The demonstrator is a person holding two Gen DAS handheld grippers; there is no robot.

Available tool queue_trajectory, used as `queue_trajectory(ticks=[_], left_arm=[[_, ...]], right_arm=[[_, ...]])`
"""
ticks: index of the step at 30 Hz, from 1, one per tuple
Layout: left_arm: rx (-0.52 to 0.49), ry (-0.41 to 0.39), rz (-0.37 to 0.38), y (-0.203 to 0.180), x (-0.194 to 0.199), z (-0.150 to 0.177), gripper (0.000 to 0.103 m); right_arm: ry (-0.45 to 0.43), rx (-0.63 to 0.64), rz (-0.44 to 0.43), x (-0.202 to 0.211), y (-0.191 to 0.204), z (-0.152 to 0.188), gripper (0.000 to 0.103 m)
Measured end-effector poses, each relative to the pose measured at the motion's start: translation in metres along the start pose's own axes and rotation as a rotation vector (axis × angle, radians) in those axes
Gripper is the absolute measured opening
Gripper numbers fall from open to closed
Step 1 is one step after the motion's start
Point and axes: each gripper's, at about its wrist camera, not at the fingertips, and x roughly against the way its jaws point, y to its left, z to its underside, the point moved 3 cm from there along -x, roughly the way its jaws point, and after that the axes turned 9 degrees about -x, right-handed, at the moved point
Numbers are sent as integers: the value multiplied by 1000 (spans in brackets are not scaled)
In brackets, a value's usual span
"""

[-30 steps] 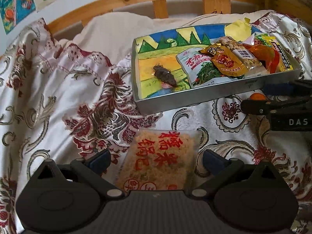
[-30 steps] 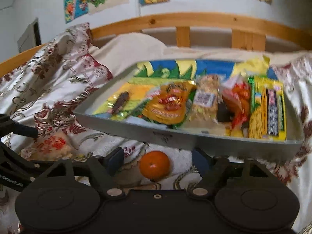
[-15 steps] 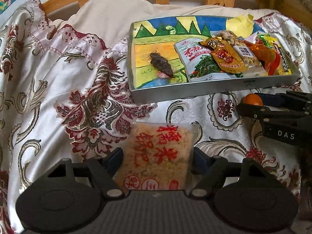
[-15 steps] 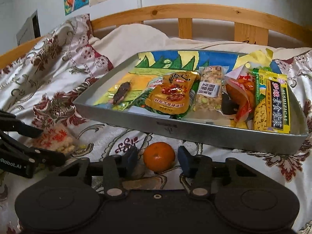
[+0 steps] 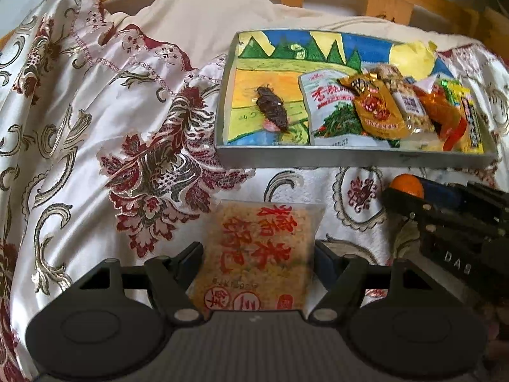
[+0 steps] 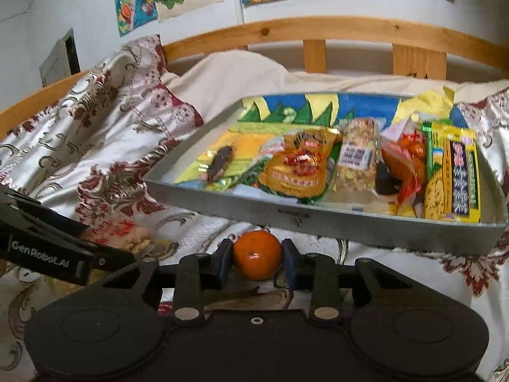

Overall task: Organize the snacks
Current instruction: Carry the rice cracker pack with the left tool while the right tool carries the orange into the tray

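Right gripper (image 6: 257,259): its jaws have just been closing and now clench the mandarin (image 6: 257,254), one blue pad against each side of the fruit.
Mandarin: sits between the right fingertips on the patterned bedspread (image 6: 105,146), just in front of the near wall of the tray (image 6: 318,222); the left wrist view shows it (image 5: 407,184) at the tip of the right gripper (image 5: 413,195), below the tray's near right corner.
Left gripper (image 5: 258,259): its jaws have just been closing, by a little in the last moment, and stand fairly wide with the rice cracker packet (image 5: 261,251) between them; both pads lie at the packet's side edges and appear to press on it.
Rice cracker packet: flat on the bedspread (image 5: 95,127), red characters facing up, in front of the tray (image 5: 350,156) and apart from it.
Tray: grey, shallow, lined with a painted landscape; several snack packets (image 6: 299,165) are crowded on its right half, and a dark snack (image 5: 272,111) lies alone on the left half.
Grippers relative to each other: side by side in front of the tray, left beside right, not touching.
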Motion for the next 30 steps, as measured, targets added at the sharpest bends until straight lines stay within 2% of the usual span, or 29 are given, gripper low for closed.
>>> queue_trajectory(ticks=[7,14,22,30], left_arm=[[40,-73,-18,2,18,-19,76],[82,-188,-31,-2,18,-67,76],[168,-297,-65,-12,-16,-118,76],[213,-303,-100,-19,-59,-121,76]], right_arm=[[-91,19,-22,15,5,-11,35],[-185,16,3,20,-5,-27,35],[-253,3,39,11,-21,-41,35],[-249,-20,66,-3,-34,-40,35]])
